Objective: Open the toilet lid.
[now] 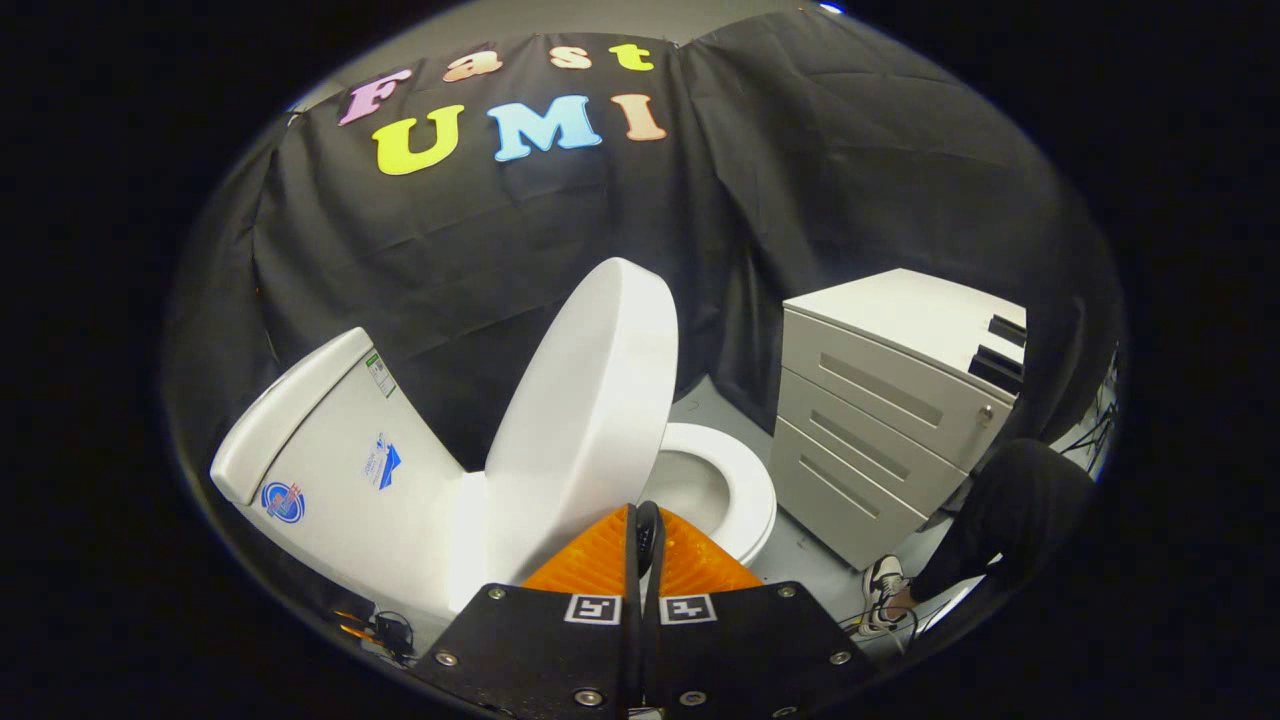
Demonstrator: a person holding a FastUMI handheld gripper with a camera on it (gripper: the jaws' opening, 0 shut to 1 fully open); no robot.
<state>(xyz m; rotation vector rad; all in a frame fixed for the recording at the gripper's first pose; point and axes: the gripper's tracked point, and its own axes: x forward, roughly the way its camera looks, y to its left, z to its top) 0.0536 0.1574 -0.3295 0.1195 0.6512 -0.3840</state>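
**Toilet lid raised, claw pressed together below it**

The glossy white oval plastic toilet lid (590, 400) stands raised, tilted back toward the white ceramic tank (330, 470). Its lower edge sits just ahead of the gripper (645, 515), whose two fingers are pressed together with nothing pinched between them. Just beyond the fingertips lies the white ring-shaped toilet seat (745, 490) over the bowl. Beside the toilet stands a pale grey three-drawer metal cabinet (880, 410), and a person's dark-trousered leg (1000, 520) is near it.

Even overhead light, soft sheen on the raised toilet lid (590, 400), strong fisheye bending outward.
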